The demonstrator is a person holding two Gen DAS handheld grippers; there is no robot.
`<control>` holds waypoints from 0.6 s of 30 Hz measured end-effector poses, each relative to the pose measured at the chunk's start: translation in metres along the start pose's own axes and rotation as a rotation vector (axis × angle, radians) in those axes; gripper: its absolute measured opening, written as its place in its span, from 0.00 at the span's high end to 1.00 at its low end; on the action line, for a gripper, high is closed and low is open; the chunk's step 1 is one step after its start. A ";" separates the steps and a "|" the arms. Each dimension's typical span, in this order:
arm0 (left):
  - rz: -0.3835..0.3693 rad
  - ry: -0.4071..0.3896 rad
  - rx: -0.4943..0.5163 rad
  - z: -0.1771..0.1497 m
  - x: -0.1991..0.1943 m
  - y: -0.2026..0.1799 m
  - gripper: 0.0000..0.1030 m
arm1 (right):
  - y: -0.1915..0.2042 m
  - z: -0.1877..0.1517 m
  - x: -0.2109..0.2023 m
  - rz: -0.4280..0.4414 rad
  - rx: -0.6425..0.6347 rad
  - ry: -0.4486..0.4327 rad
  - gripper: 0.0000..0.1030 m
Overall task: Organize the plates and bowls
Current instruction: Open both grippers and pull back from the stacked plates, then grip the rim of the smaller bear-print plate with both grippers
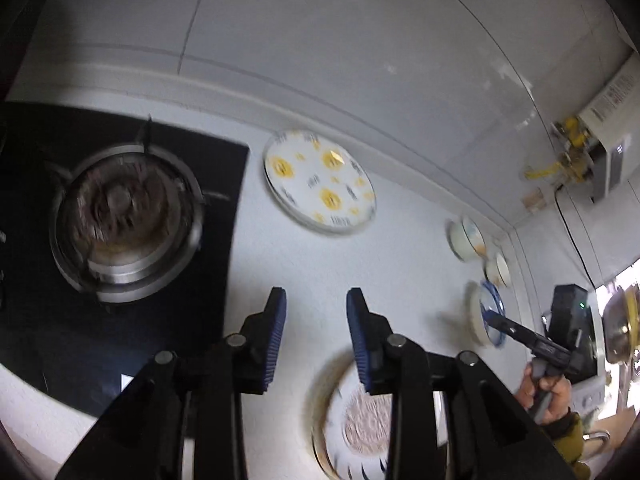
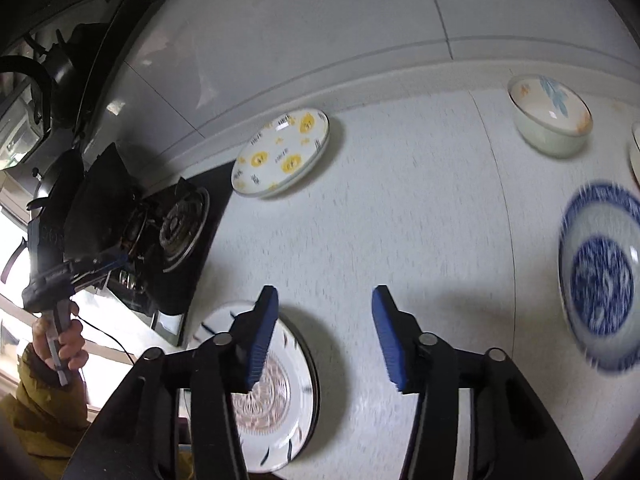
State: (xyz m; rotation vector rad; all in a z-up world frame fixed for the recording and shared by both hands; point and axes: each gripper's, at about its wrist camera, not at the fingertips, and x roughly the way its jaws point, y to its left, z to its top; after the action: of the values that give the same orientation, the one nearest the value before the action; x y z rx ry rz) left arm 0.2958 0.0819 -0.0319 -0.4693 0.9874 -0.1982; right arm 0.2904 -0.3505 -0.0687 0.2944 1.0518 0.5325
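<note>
Left wrist view looks down on a pale speckled counter (image 1: 320,280) with the left gripper (image 1: 316,334) hovering above it, its blue-padded fingers (image 1: 276,336) spread apart and holding nothing. Beside the black gas hob (image 1: 120,216) lies a white plate with yellow flower blobs (image 1: 319,182); dark characters are printed between the blobs, but blur leaves them unreadable. Just under the gripper sits a white plate with a pinkish lace-like centre and dark dashes round its rim (image 1: 360,424). Far right, near the wall, stand a pale bowl with blue and orange flowers (image 1: 467,240), a smaller bowl (image 1: 498,270) and a blue-and-white bowl (image 1: 488,314). A white wall-mounted heater (image 1: 612,100) carries a printed label, too small to read.

Right wrist view shows the right gripper (image 2: 325,334) released too, jaws wide over bare counter (image 2: 400,220), gripping nothing. The lace-centred plate (image 2: 272,396) lies partly under its left finger, at the counter's near edge by the hob (image 2: 180,232). The yellow-flowered plate (image 2: 282,152) rests by the backsplash, and the flowered bowl (image 2: 550,116) stands well apart to its right. The blue-and-white bowl (image 2: 602,276), with what looks like a dense floral medallion, is smeared by motion.
</note>
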 end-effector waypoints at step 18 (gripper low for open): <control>0.054 0.134 -0.243 0.123 0.155 0.052 0.24 | -0.035 0.136 0.145 0.204 0.027 0.117 0.32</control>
State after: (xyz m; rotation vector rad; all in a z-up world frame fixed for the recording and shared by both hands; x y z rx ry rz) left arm 0.4809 0.1058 -0.1164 -0.6566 1.1603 -0.0612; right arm 0.4754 -0.2973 -0.1288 0.4007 1.1499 0.7256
